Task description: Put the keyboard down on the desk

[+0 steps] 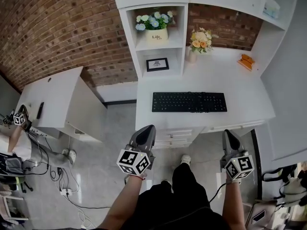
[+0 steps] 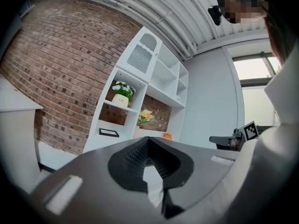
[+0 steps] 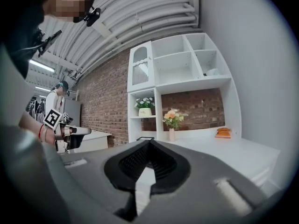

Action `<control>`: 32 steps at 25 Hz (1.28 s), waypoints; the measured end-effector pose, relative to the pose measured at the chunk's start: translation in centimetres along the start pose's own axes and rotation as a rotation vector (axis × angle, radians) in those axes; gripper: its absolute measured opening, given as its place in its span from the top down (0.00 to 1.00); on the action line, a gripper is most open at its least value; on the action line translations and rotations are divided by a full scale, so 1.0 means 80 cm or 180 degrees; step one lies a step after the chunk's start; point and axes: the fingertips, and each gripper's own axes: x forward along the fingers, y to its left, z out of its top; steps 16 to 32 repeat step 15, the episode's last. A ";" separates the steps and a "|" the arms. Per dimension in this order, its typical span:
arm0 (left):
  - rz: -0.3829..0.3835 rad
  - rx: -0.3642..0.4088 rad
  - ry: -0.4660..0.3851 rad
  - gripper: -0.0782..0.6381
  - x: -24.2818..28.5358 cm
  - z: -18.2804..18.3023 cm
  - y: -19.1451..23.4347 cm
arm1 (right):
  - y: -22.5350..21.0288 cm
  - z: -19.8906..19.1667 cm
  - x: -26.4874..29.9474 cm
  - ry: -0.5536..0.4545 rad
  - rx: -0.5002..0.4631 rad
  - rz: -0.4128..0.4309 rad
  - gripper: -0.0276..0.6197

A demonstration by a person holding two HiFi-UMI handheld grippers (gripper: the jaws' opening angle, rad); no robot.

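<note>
White desk (image 1: 240, 80), black keyboard (image 1: 189, 102) flat on it; left tongs (image 1: 147, 128), right tongs (image 1: 229, 134) closed.

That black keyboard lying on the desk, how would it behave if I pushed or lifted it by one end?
Probably stiff: the keyboard is a long flat slab, so it should lift without drooping. Pushed at one end, it would likely pivot on the smooth desk, not slide straight.
</note>
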 end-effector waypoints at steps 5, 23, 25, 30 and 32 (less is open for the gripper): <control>-0.0068 0.0060 -0.0021 0.90 -0.018 0.008 -0.011 | 0.018 0.002 -0.017 -0.0029 -0.0003 -0.0009 0.96; -0.0105 0.0039 -0.0062 0.90 -0.046 0.014 -0.023 | 0.045 0.006 -0.040 -0.0063 -0.0001 -0.0036 0.96; -0.0105 0.0039 -0.0062 0.90 -0.046 0.014 -0.023 | 0.045 0.006 -0.040 -0.0063 -0.0001 -0.0036 0.96; -0.0105 0.0039 -0.0062 0.90 -0.046 0.014 -0.023 | 0.045 0.006 -0.040 -0.0063 -0.0001 -0.0036 0.96; -0.0105 0.0039 -0.0062 0.90 -0.046 0.014 -0.023 | 0.045 0.006 -0.040 -0.0063 -0.0001 -0.0036 0.96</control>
